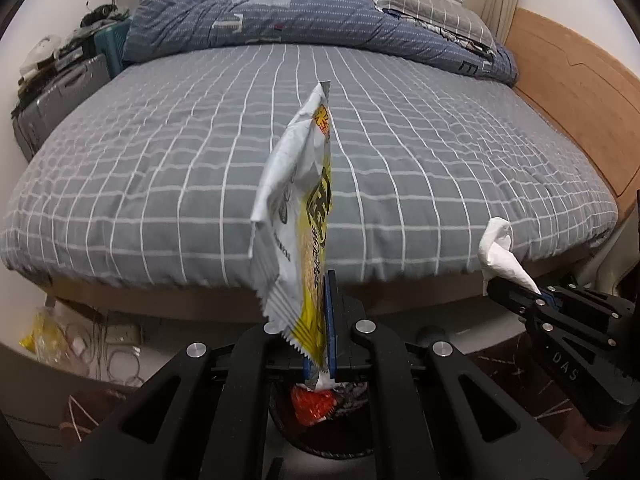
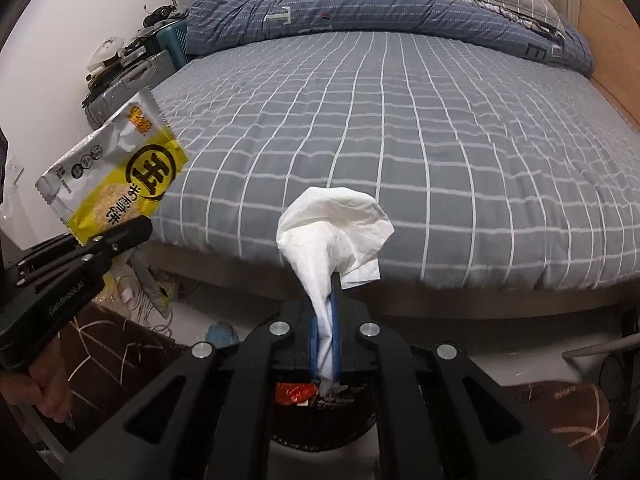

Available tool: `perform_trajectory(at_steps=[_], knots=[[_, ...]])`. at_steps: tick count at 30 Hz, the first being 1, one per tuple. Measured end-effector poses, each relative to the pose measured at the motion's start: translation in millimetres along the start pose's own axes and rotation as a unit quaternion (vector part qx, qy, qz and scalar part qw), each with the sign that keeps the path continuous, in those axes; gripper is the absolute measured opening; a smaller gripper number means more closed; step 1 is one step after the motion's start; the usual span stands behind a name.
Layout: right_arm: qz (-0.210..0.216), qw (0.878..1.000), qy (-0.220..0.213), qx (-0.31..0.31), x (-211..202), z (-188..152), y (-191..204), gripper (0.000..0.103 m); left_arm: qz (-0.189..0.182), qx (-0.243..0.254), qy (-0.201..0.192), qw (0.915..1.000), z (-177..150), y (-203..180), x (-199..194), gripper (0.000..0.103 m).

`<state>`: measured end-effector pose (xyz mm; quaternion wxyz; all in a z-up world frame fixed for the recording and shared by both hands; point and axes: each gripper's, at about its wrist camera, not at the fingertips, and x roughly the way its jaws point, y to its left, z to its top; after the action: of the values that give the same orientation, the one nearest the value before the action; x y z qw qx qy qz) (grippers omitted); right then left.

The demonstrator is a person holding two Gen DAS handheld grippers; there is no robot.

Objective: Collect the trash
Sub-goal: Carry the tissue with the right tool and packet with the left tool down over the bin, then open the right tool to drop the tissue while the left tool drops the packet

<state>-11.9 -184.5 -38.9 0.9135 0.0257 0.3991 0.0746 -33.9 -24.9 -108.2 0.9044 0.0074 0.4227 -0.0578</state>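
Trash already sits in both tools. Left hand-held gripper (image 1: 320,344) is clamped on the crinkled yellow-and-white foil snack wrapper (image 1: 294,216), long axis upright. Right hand-held gripper (image 2: 325,336) pinches a soft, crumpled white paper tissue (image 2: 334,224), also standing upward. Directly beneath both, partly hidden, lies the dark round waste bin (image 2: 320,428) with red litter inside, seemingly the drop point.

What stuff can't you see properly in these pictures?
- Trash bin: in both views the gripper bodies hide most of it; only red and dark scraps show.
- Snack wrapper: edge-on in the left view, print hard to read; its bottom is hidden between the left gripper fingers.
- White tissue: its lower end disappears inside the right gripper.
- Nightstand clutter: too small.
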Motion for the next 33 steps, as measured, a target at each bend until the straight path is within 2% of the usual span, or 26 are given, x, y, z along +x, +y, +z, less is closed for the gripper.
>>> perform_trajectory(at_steps=[8,12,17,24,30,33], knots=[[0.002,1.0,0.027,0.008,4,-30,12,0.004,0.016,-0.027,0.035,0.9989,-33,6,9,0.005],[0.004,0.999,0.051,0.01,19,-51,19,0.004,0.024,-0.04,0.075,0.9961,-56,13,30,0.005],[-0.007,0.997,0.082,-0.002,45,-75,27,0.004,0.017,-0.04,0.1,0.994,-76,14,53,0.005],[-0.005,0.989,0.149,0.0,96,-97,29,0.004,0.01,-0.04,0.143,0.9888,-86,22,92,0.005],[-0.004,0.984,0.177,-0.005,122,-106,36,0.005,0.01,-0.041,0.157,0.9867,-89,25,104,0.005],[-0.009,0.983,0.183,-0.005,125,-112,38,0.008,0.004,-0.044,0.159,0.9862,-88,26,105,0.005]])
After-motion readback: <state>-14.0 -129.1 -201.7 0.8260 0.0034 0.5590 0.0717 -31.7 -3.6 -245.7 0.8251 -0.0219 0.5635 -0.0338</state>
